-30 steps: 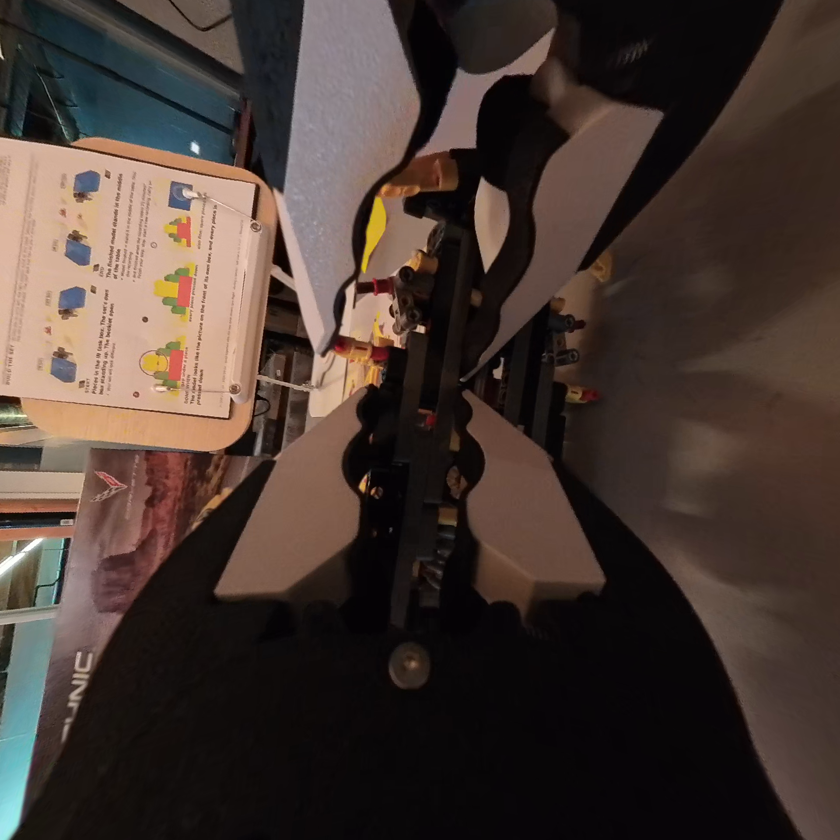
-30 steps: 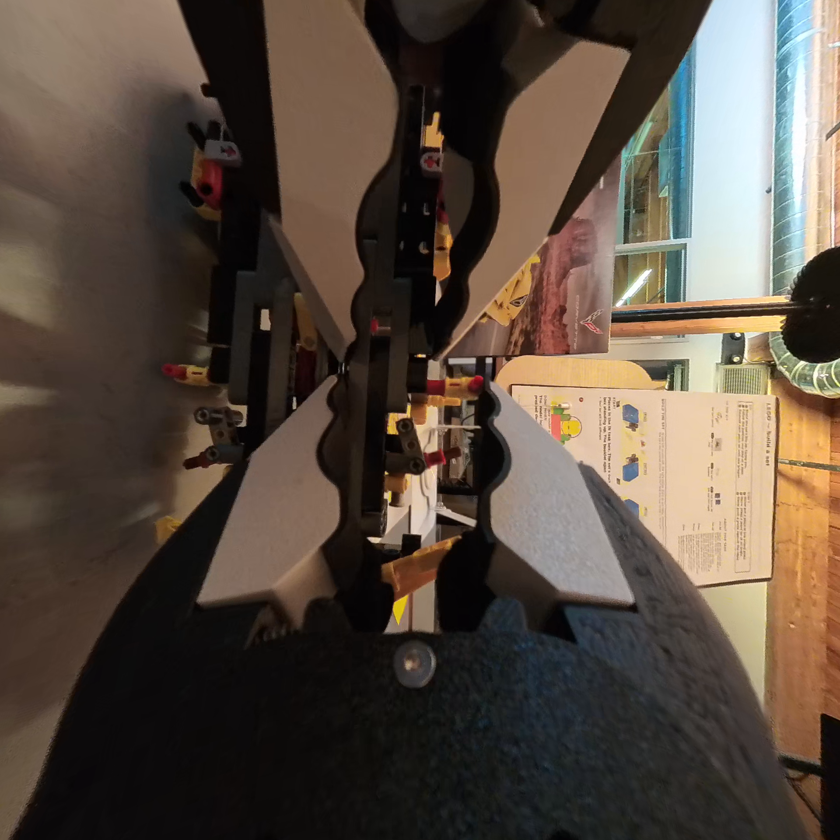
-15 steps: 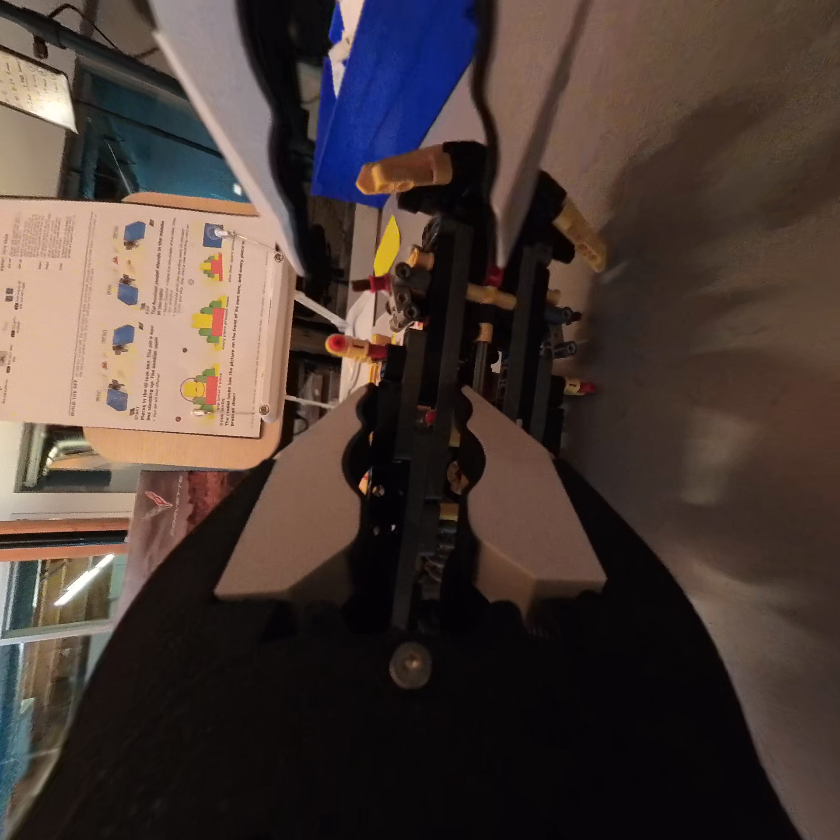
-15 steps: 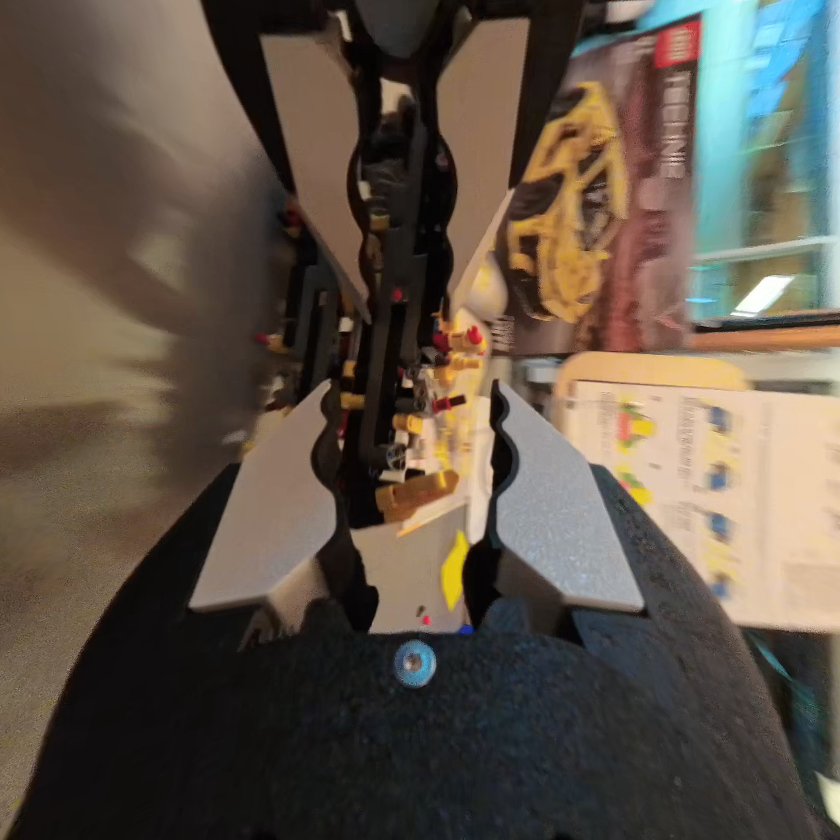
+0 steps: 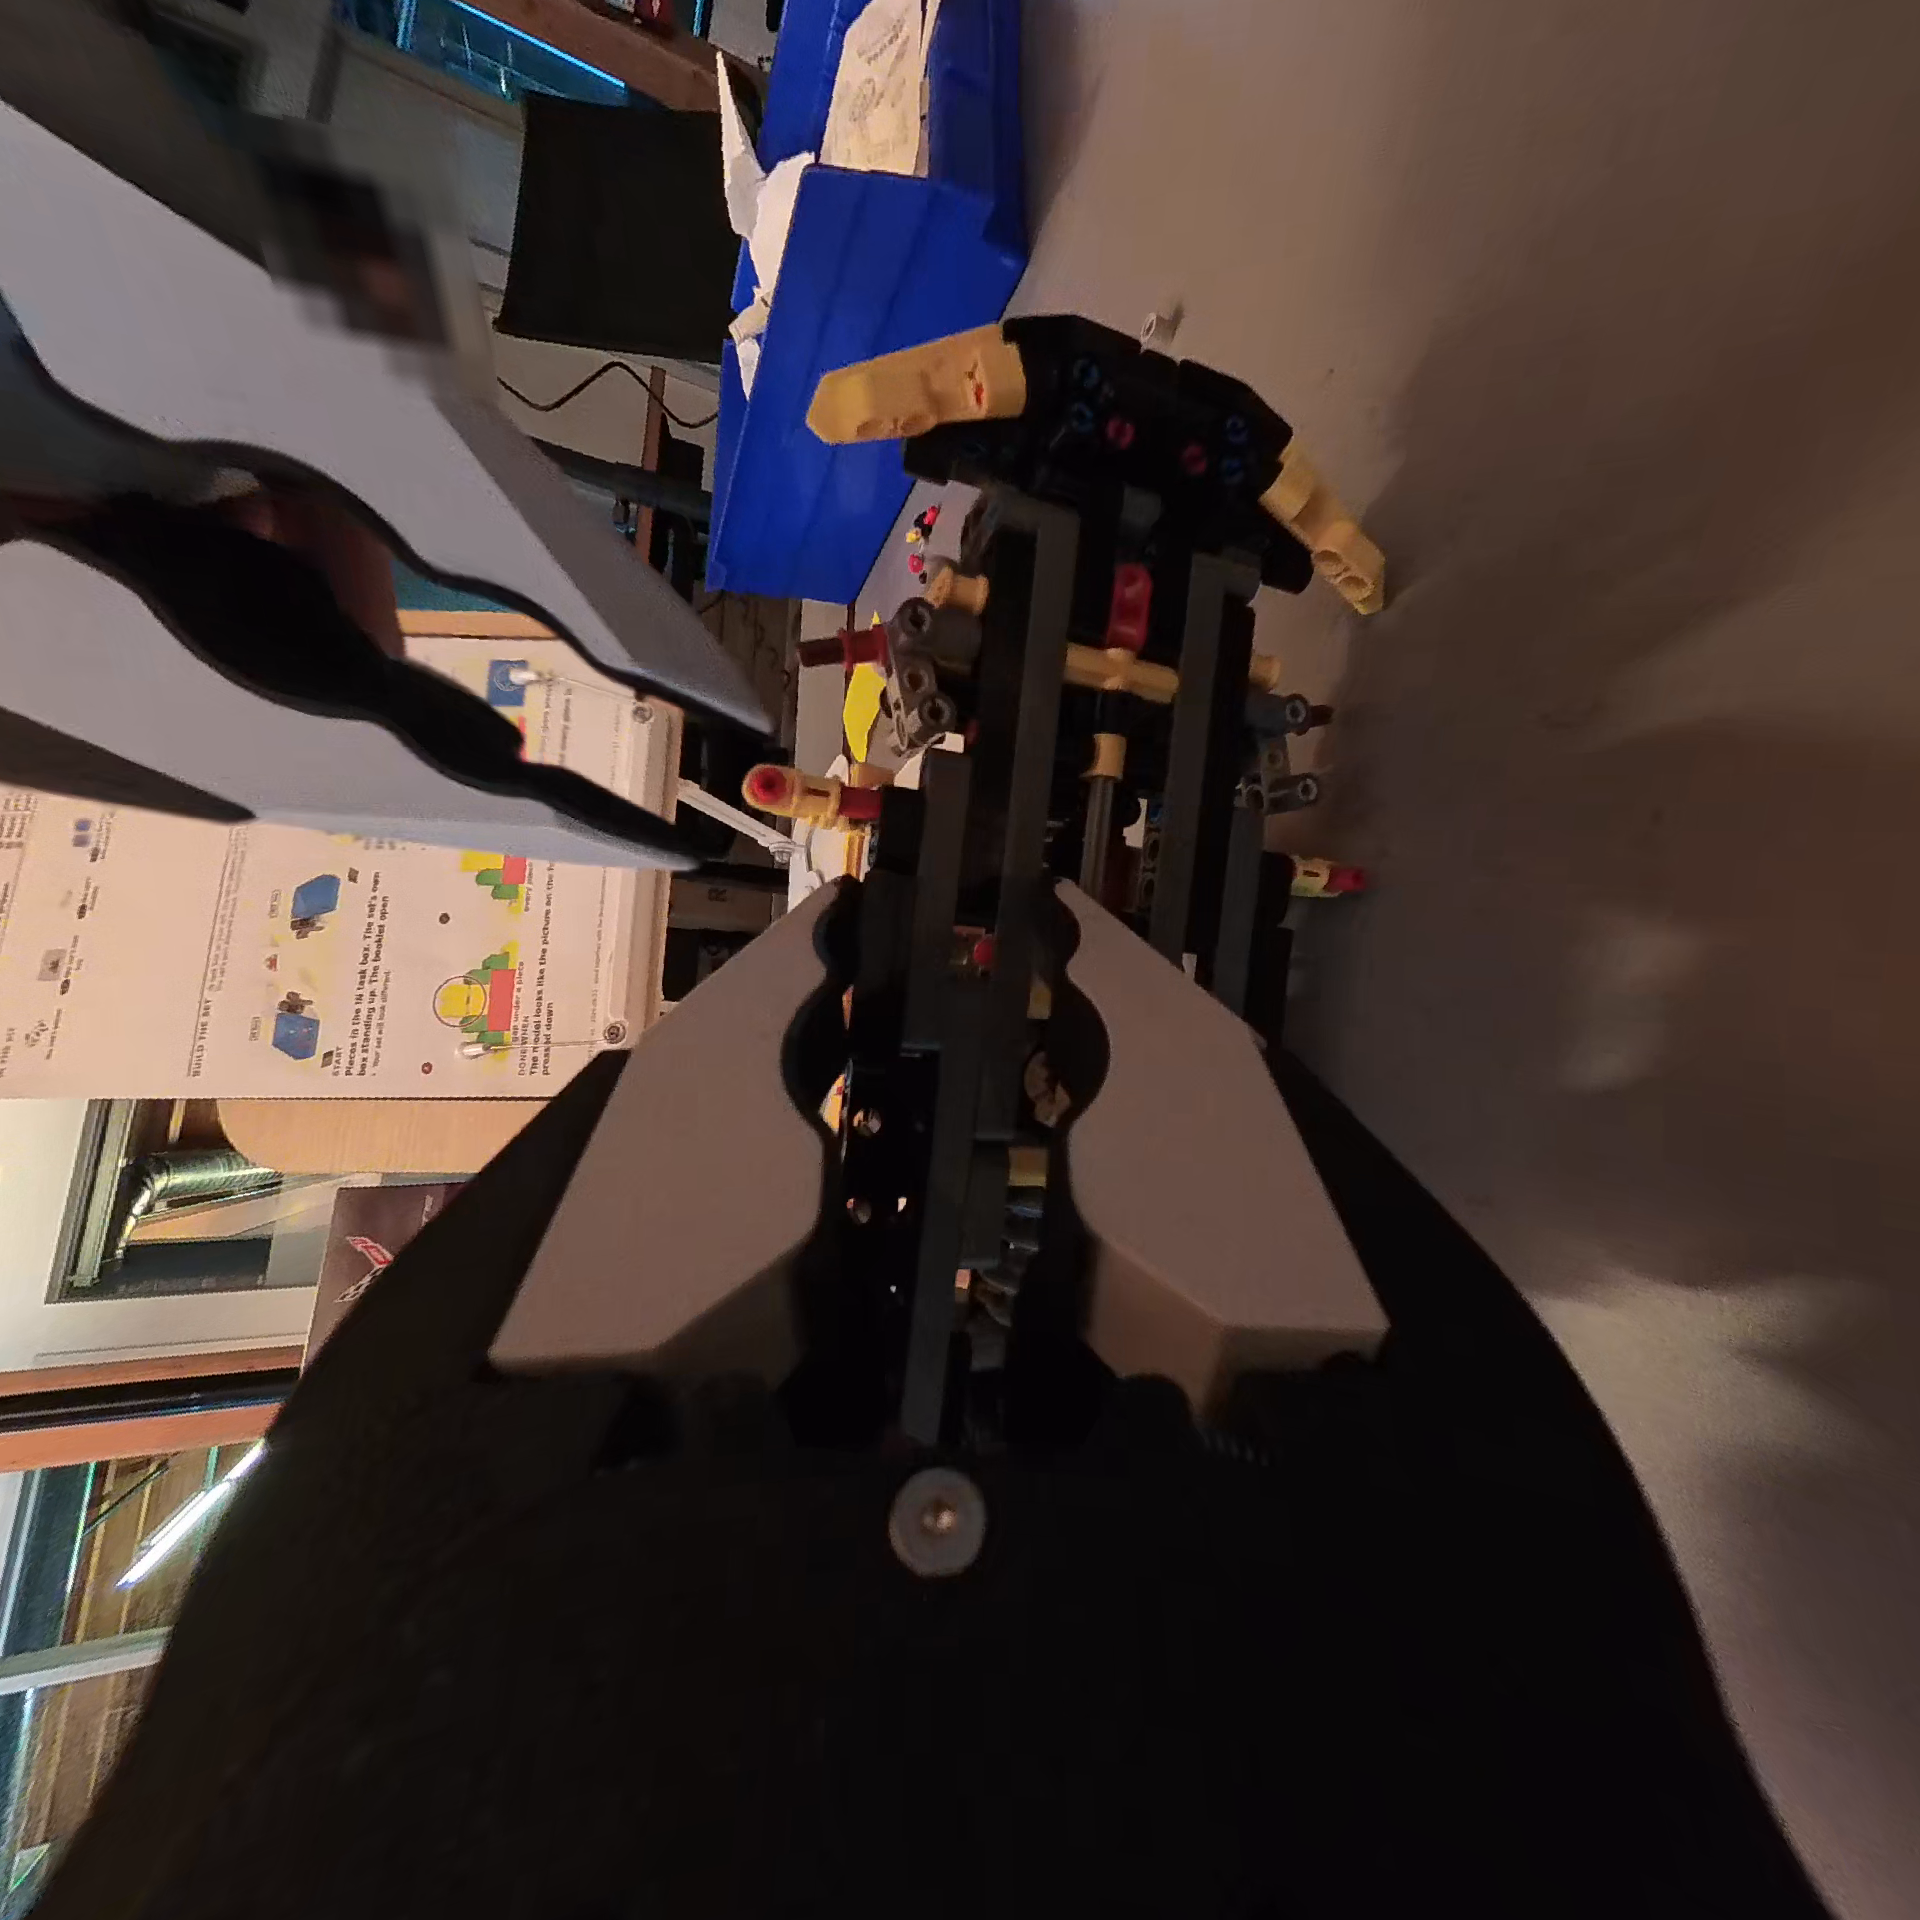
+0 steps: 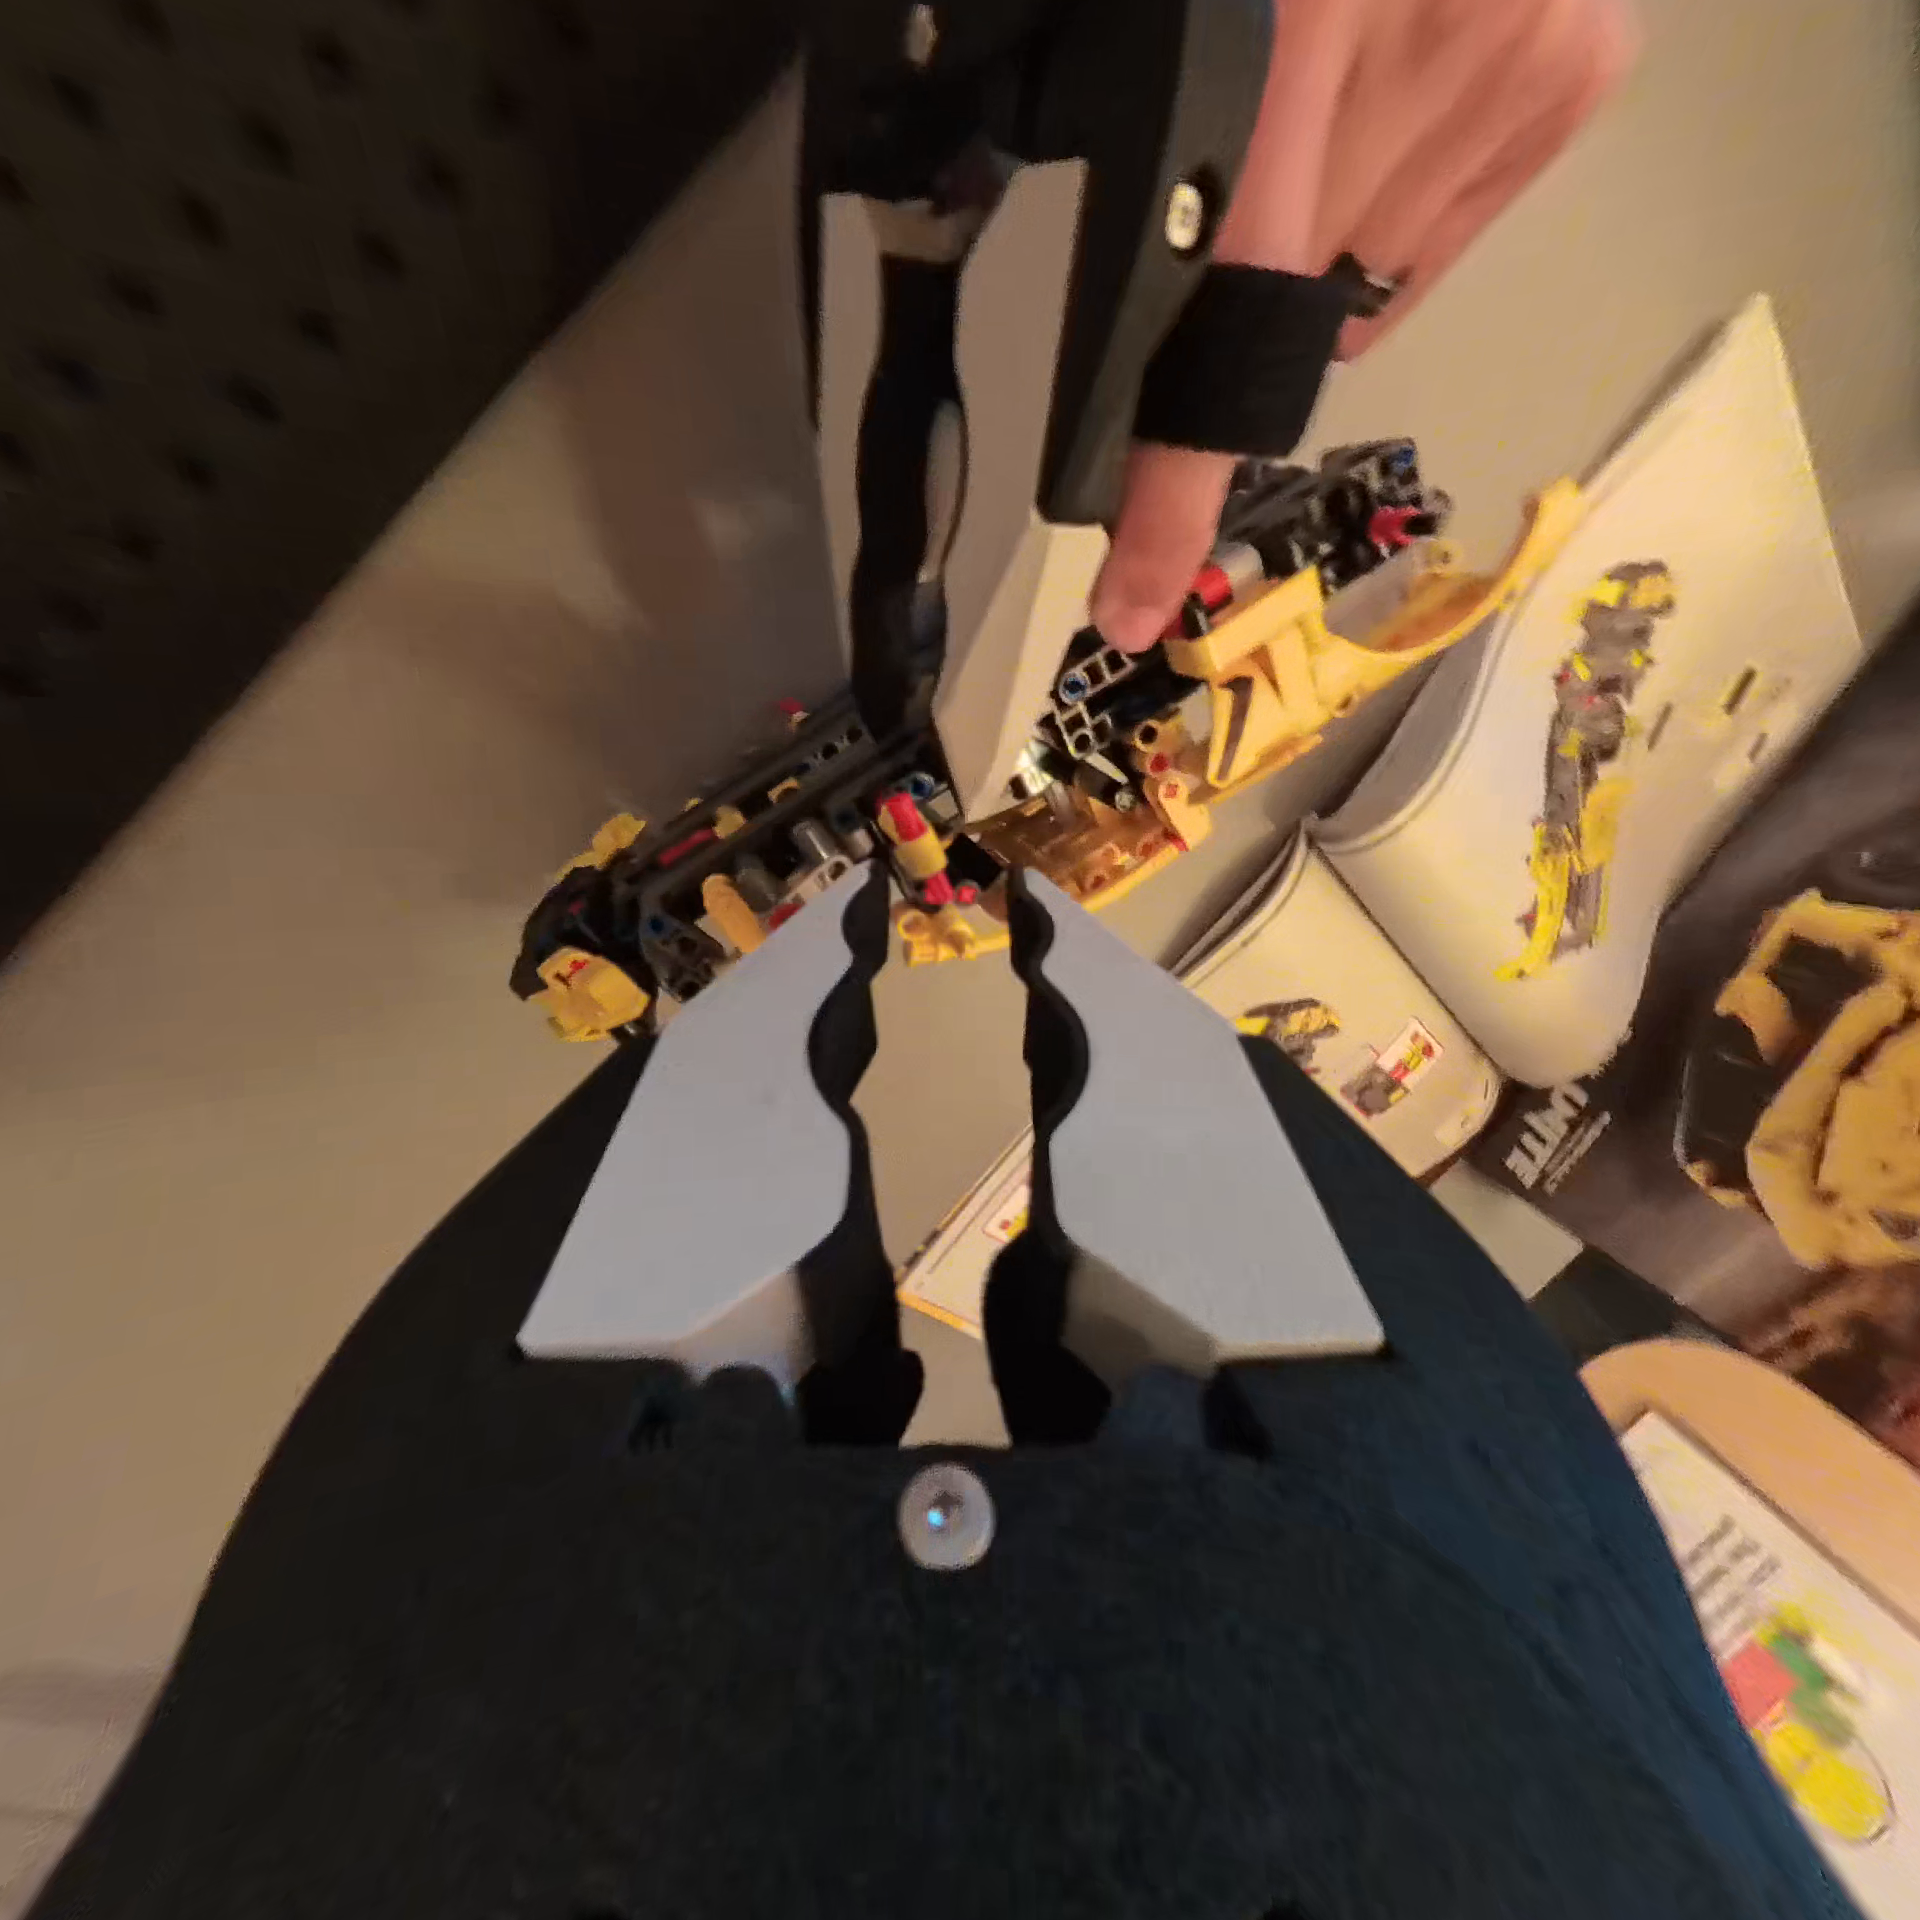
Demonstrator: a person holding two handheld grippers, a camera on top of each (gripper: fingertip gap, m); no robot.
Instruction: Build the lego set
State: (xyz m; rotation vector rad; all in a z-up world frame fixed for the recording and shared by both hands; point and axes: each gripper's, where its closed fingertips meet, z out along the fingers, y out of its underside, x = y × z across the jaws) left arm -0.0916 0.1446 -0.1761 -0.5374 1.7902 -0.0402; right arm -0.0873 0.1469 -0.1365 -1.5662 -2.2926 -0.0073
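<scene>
A long black Lego frame (image 5: 997,727) with tan, red and grey pins stands on edge on the grey table (image 5: 1558,520). My left gripper (image 5: 951,894) is shut on one of its black beams. In the right wrist view the same frame (image 6: 748,831) lies across the middle, with a yellow bodywork section (image 6: 1278,655) at its right end. The left gripper (image 6: 914,717) comes down on it from above, held by a hand (image 6: 1403,135). My right gripper (image 6: 945,873) is open and empty, just short of the frame. It also shows in the left wrist view (image 5: 727,795), apart from the model.
A blue bin (image 5: 862,395) with papers stands beyond the model. An instruction sheet on a wooden board (image 5: 312,956) is at the left. An open booklet (image 6: 1558,675) and the set's box (image 6: 1766,1039) lie right of the model. A black perforated panel (image 6: 208,260) borders the table.
My right gripper has let go of the frame's beam, opened and drawn back from the model. My left gripper keeps its hold on the frame.
</scene>
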